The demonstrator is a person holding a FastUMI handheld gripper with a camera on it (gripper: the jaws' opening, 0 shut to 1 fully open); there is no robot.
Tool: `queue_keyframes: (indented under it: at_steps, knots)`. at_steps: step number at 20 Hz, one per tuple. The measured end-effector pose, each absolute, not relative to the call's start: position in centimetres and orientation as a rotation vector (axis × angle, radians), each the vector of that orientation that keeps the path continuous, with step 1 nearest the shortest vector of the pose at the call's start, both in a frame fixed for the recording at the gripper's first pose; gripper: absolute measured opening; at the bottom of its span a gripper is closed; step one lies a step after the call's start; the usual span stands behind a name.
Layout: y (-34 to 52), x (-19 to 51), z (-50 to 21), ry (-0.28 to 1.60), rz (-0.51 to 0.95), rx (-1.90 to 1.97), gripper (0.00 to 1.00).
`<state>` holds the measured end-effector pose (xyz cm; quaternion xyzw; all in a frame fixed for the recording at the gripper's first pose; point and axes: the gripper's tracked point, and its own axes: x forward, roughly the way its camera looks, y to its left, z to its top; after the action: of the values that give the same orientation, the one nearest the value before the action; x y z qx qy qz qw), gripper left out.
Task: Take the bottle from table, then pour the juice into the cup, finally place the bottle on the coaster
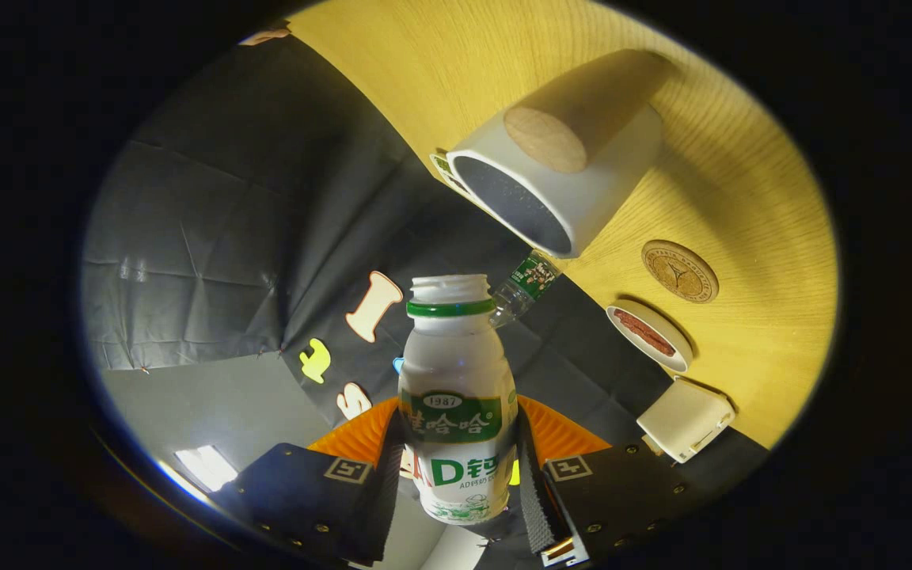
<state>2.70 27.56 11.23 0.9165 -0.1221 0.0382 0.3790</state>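
Gripper (456, 475) clamping uncapped bottle (456, 396), cup (555, 178) beyond

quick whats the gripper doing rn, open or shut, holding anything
Gripper: shut on the bottle, one finger pressing each side of its body; the uncapped mouth points toward the white cup beyond.

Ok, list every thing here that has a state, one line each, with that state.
gripper: shut on the bottle, both fingers pressing its sides.
bottle: uncapped, held tilted with the view, mouth short of the cup.
cup: open mouth, on the table, inside looks dark.
coaster: bare, nothing on it.
small dish: holds a reddish strip.
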Motion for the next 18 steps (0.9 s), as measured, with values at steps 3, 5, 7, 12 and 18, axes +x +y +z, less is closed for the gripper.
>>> queue_keyframes:
  at_steps: [3, 5, 7, 12, 18]
  knots:
    - [28.2, 3.0, 11.4, -0.262, 0.083, 2.201, 0.65]
    - [28.3, 3.2, 10.9, -0.235, 0.060, 2.086, 0.65]
    - [28.1, 3.1, 10.8, -0.231, 0.049, 1.972, 0.65]
    - [28.9, 3.4, 11.5, -0.202, 0.045, 1.703, 0.65]
    - [29.8, 3.4, 10.9, -0.159, 0.006, 1.368, 0.65]
